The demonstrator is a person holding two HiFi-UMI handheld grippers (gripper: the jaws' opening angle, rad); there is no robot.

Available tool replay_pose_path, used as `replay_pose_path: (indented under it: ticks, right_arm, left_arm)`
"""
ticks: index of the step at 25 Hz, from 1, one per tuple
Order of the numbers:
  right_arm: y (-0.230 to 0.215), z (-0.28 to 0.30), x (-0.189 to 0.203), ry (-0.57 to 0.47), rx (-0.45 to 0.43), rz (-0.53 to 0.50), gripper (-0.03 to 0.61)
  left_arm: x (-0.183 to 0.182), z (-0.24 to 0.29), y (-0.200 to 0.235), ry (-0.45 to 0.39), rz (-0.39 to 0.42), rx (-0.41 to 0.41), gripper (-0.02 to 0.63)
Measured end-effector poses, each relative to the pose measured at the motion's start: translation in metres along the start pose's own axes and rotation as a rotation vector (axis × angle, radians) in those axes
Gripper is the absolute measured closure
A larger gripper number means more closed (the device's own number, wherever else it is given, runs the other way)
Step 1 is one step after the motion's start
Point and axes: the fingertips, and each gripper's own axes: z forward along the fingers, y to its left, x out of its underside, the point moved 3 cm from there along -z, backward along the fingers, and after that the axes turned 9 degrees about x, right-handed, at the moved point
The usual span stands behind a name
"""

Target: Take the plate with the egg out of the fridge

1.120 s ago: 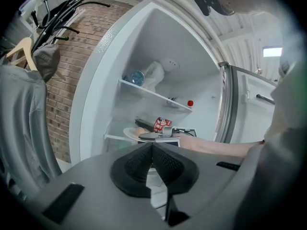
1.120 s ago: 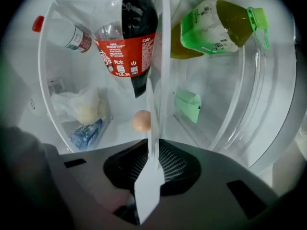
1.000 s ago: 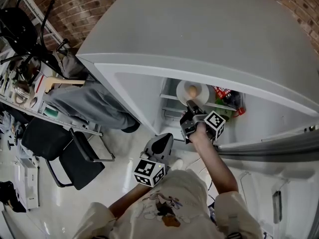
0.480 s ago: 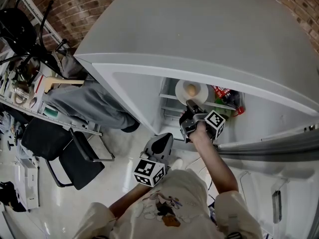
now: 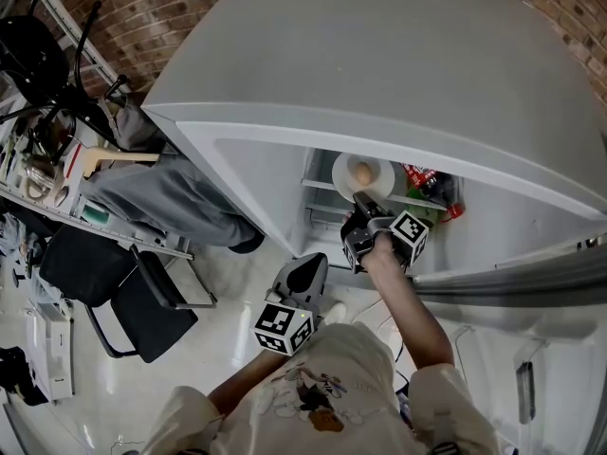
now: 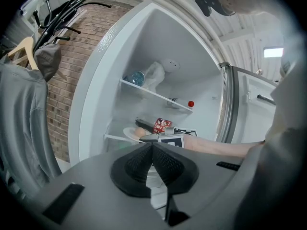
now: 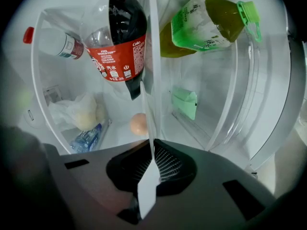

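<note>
Head view looks steeply down on the fridge (image 5: pixel 379 64); both gripper views face into it, the right one closest.

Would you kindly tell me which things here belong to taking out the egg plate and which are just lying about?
In use: plate, egg, fridge, right gripper (jaws have just been closing on the plate's rim).

Lying about: cola bottle, green tea bottle, red-capped bottle, plastic bag, left gripper, shut, empty.

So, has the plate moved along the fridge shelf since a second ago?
No. The plate stays put against the front edge of the fridge shelf. The right claw has just been closing on its rim.
</note>
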Motion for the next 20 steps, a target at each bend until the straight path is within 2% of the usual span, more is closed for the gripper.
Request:
replay_pose_path:
  ticks: [20]
  right_arm:
    - [0.005, -0.018, 0.010, 0.043, -0.018, -0.033, 0.560]
  left_arm:
    - [-0.001, 0.000, 0.000, -0.010, -0.001, 0.022, 0.604]
